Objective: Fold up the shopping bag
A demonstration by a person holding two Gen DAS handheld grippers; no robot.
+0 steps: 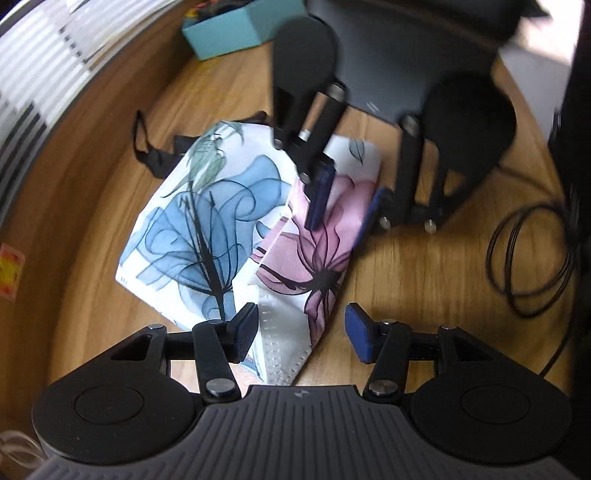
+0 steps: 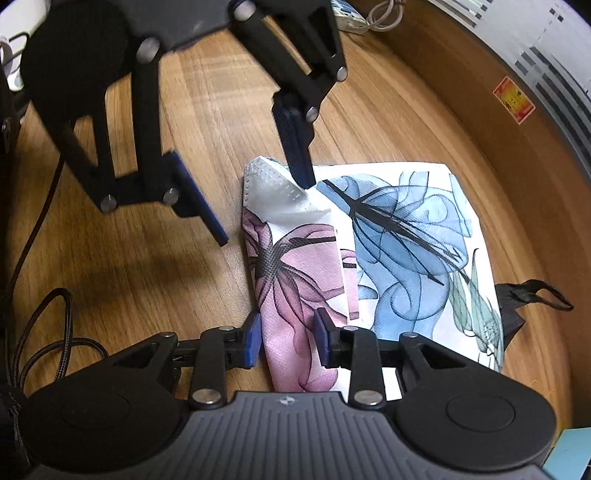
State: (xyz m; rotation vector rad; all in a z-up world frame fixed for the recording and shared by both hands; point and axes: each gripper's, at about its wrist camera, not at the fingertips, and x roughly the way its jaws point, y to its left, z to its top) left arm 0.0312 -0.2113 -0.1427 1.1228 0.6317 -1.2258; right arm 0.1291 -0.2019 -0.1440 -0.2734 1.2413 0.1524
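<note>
Between the two grippers, on a wood-grain table (image 1: 424, 266), lies the shopping bag (image 1: 207, 236), a partly folded sheet of thin non-woven fabric with a fine embossed weave. Its white ground carries a translucent blue flower, a pink flower with a dark centre, and pale green leaves. One flap with the pink print is folded over the blue section, and a corner is turned back to expose the plain white underside with rows of stitch-like perforations. Black webbing handles (image 2: 532, 295) project from the edge of the bag on the side away from the pink flap. The left gripper (image 1: 301, 332) is released: its ribbed pads stand well apart, with the turned-back corner of the bag lying between them; the right wrist view shows one pad tip at the perforated corner, the other pad clear over bare wood. The right gripper (image 2: 286, 341) straddles the pink folded edge, one blue pad on each side of the fabric; whether the pads actually press on it cannot be told. Both tools have black linkage arms, round black housings and a ribbed grey body. The table surface is light brown laminate with a curved rim. A coiled black cable (image 1: 532, 258) lies beside the right gripper, a teal box (image 1: 236, 29) sits beyond the bag, and a white slatted surface (image 1: 40, 74) lies past the table edge.
</note>
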